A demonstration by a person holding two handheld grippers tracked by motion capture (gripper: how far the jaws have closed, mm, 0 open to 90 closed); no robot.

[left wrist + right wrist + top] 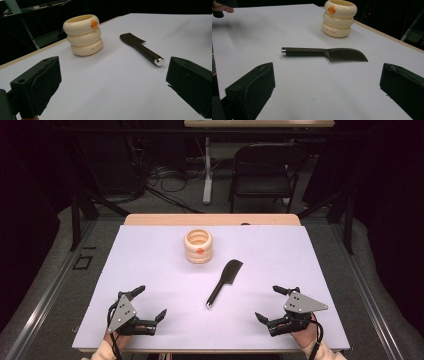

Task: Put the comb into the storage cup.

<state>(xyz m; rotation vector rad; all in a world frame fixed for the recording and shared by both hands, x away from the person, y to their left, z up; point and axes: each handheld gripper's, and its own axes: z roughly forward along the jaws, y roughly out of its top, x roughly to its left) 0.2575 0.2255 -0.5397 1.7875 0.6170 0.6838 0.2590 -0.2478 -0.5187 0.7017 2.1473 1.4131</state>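
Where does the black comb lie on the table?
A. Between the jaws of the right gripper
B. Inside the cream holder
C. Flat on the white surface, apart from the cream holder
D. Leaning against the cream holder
C: the black comb lies flat on the white table, with bare surface between it and the cream holder; the left gripper and the right gripper stand open, away from it.

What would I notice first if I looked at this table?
Probably the cream ringed holder with an orange dot, standing upright toward the far side of the white table. Next, the black comb with a silver-tipped handle, lying flat in the middle. Near the front edge, the left gripper and right gripper rest open.
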